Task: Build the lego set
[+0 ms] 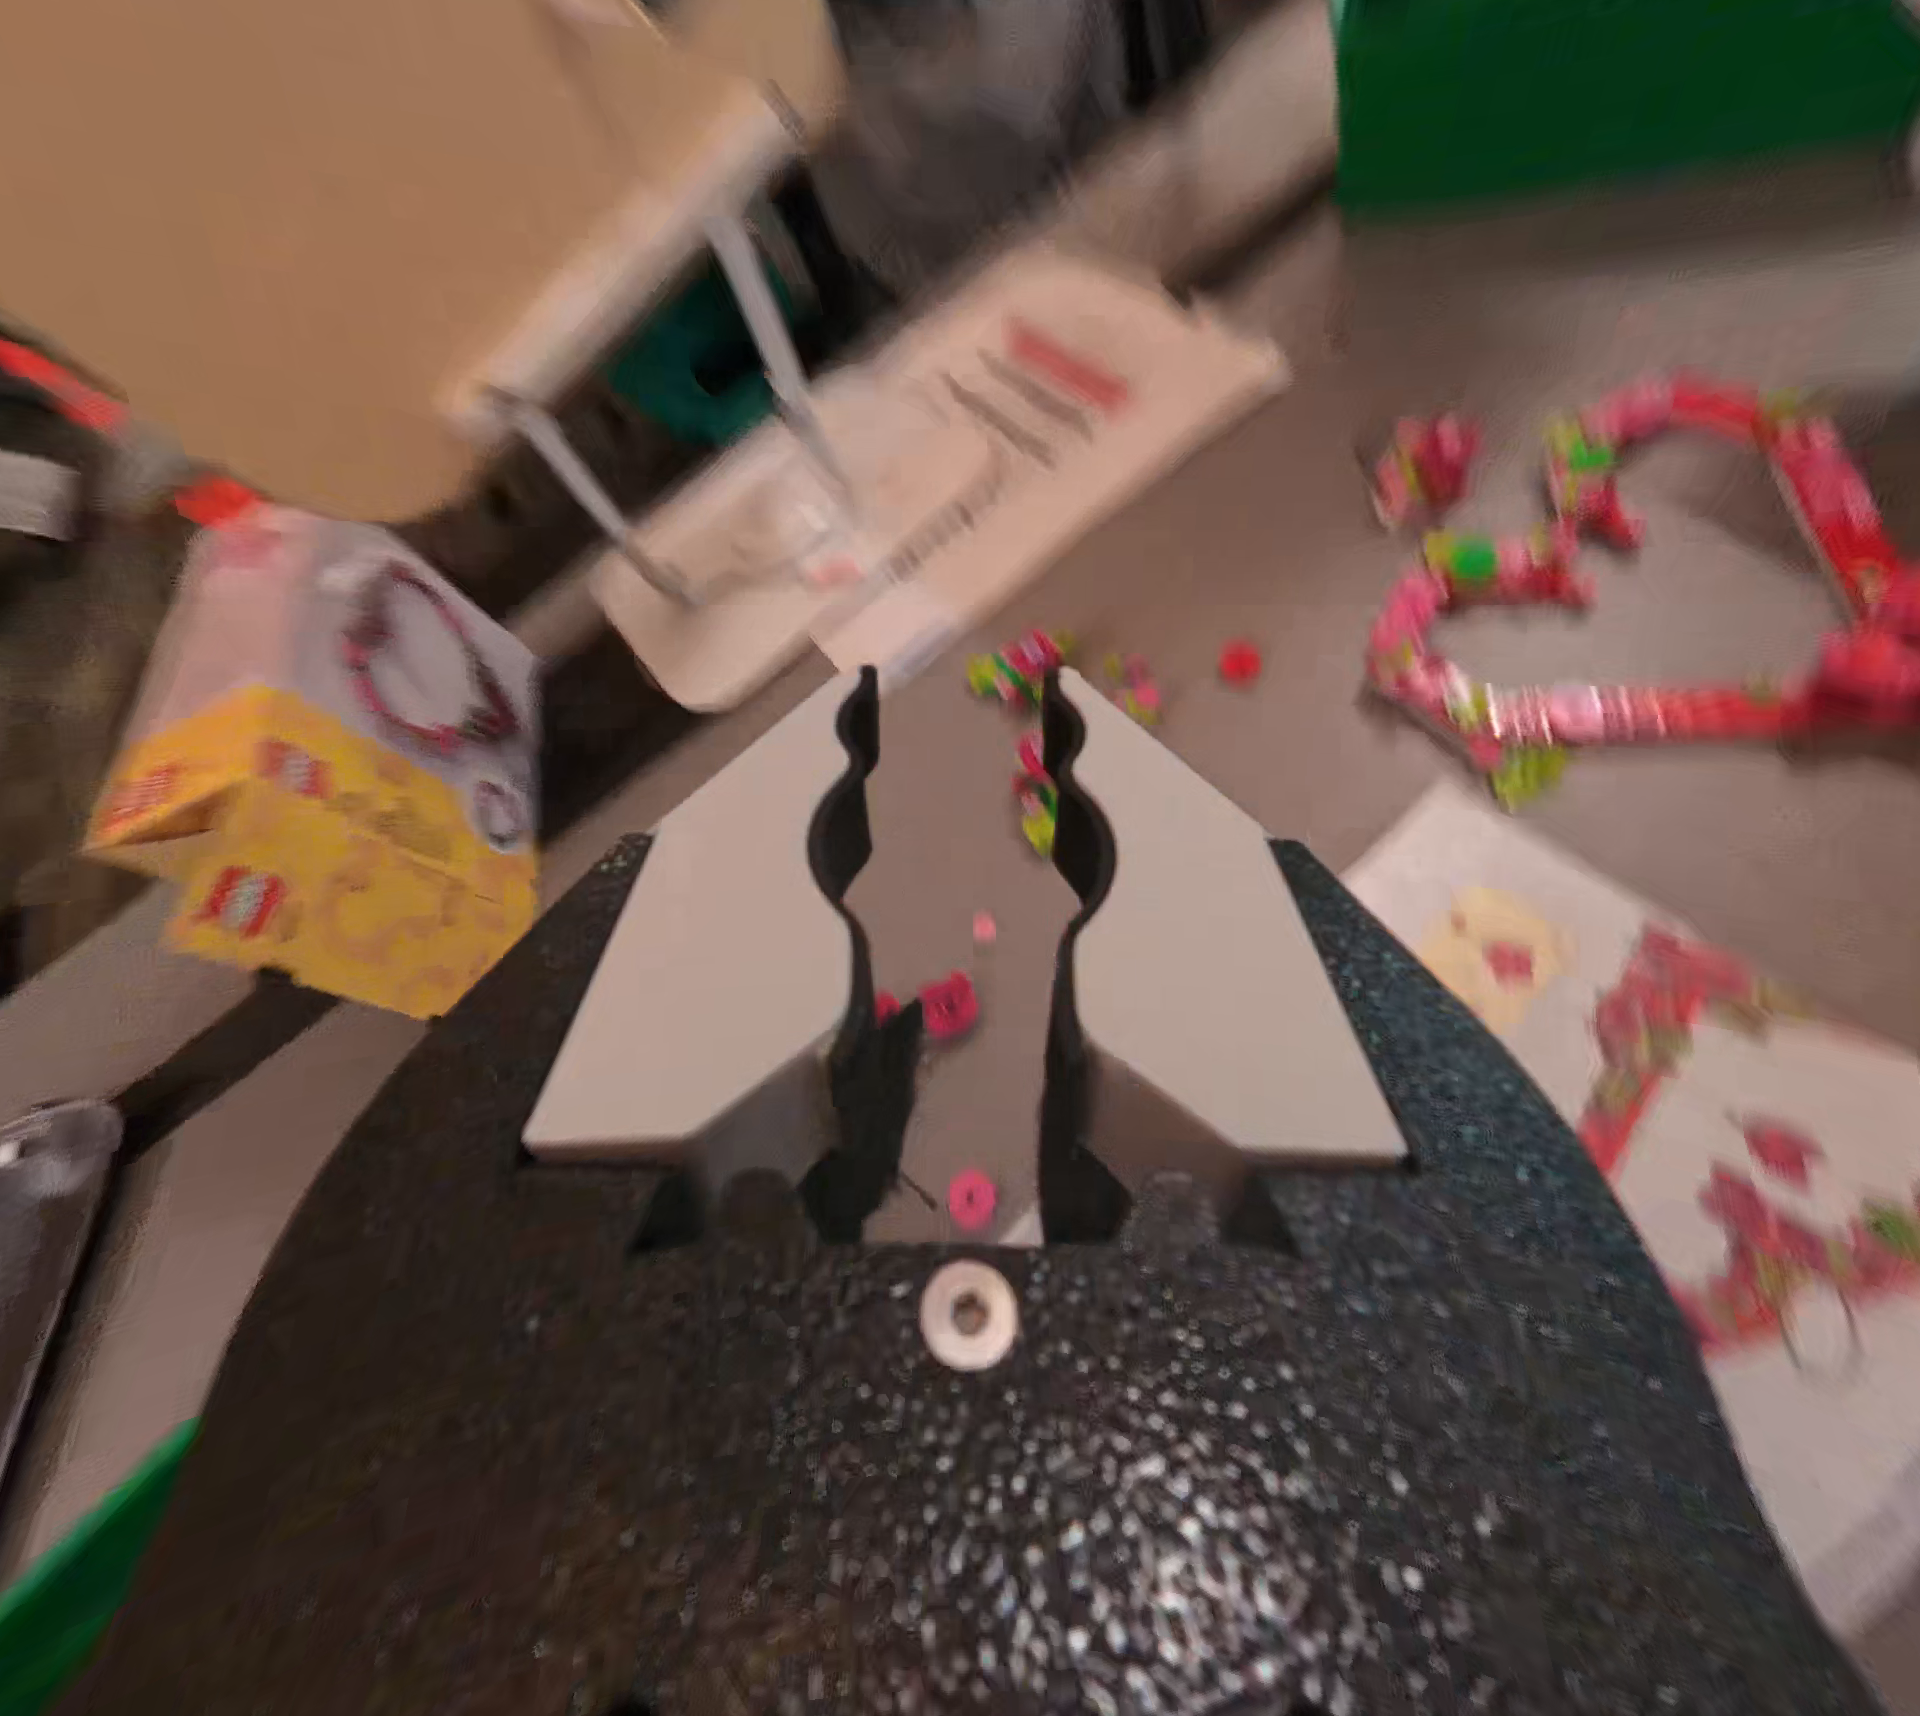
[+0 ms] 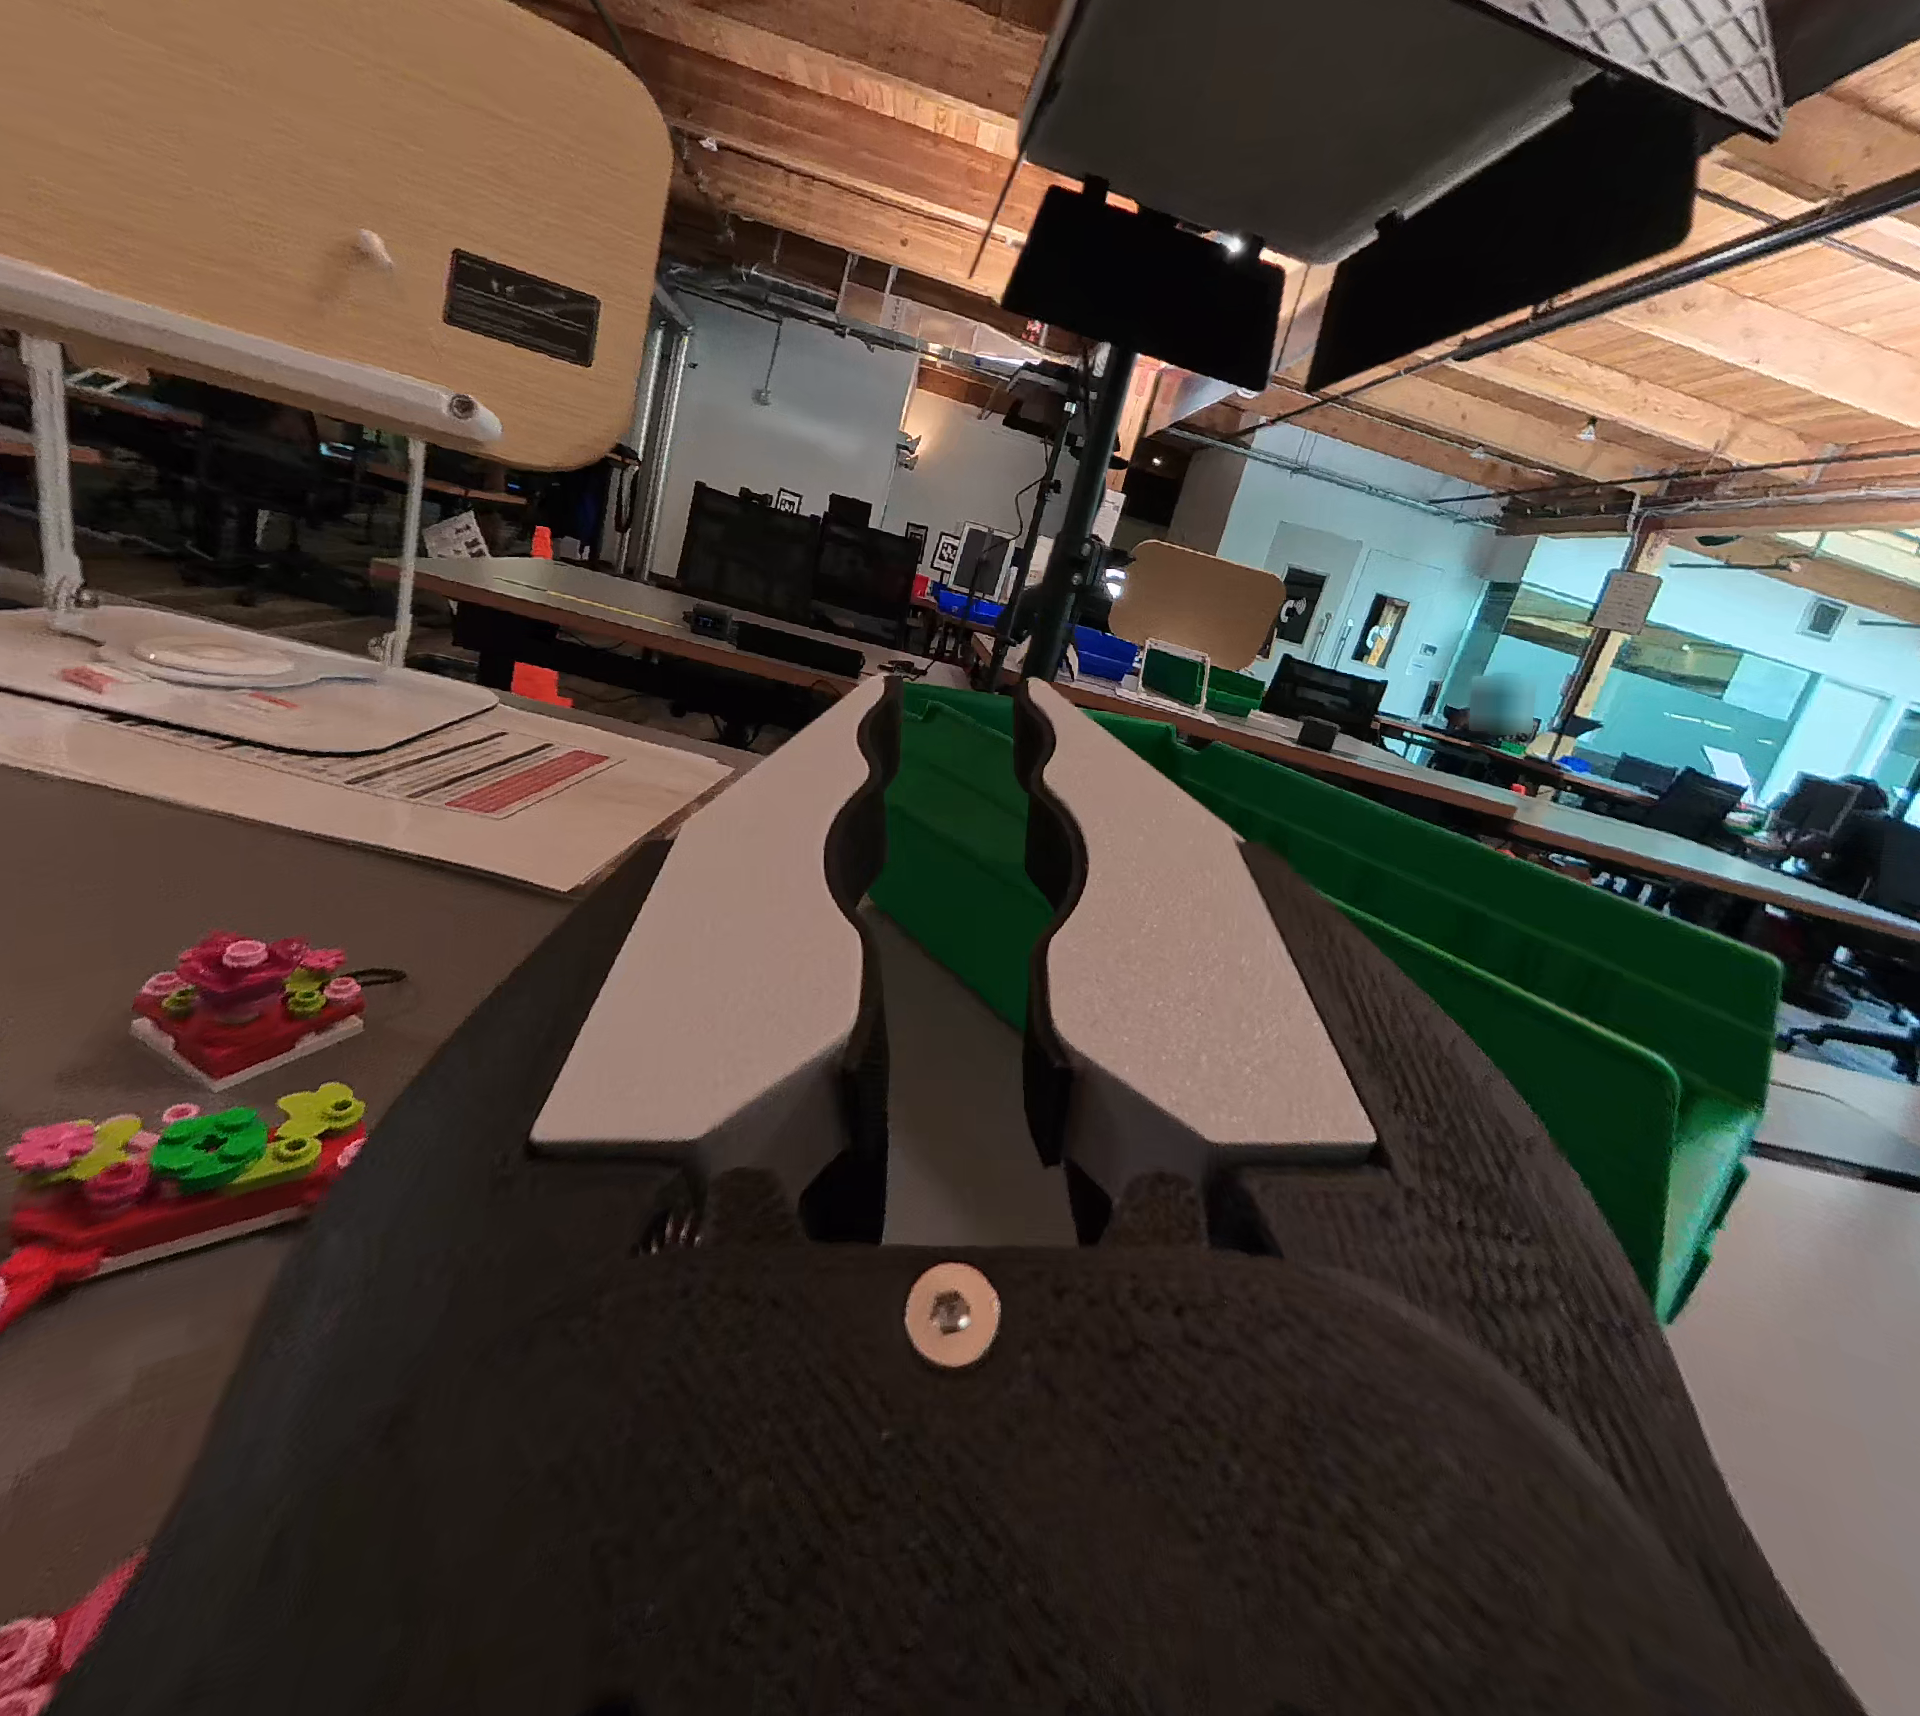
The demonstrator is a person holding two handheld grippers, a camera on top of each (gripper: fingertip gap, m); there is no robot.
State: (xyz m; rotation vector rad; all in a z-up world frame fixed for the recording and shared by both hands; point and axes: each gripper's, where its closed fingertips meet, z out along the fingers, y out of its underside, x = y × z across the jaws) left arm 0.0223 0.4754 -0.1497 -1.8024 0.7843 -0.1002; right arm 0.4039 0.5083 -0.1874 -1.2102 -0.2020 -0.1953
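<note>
The left wrist view is blurred by motion. My left gripper [image 1: 961, 679] is open and empty above the grey table, over several small pink pieces [image 1: 948, 1006] and green-and-pink bits [image 1: 1023, 664]. A red and pink heart-shaped lego frame [image 1: 1621, 710] with green studs lies at the right. My right gripper [image 2: 956, 690] is open and empty, low over the table, pointing level at a green bin [image 2: 1455, 918]. Two flowered red lego sections [image 2: 244, 1006] [image 2: 197, 1157] lie to its left.
A yellow and white lego box [image 1: 343, 793] sits at the left edge. An instruction sheet [image 1: 1714, 1074] lies at the right. A white lamp stand [image 1: 748, 461] on a laminated sheet [image 2: 499, 773] stands behind. A green bin [image 1: 1621, 4] is far right.
</note>
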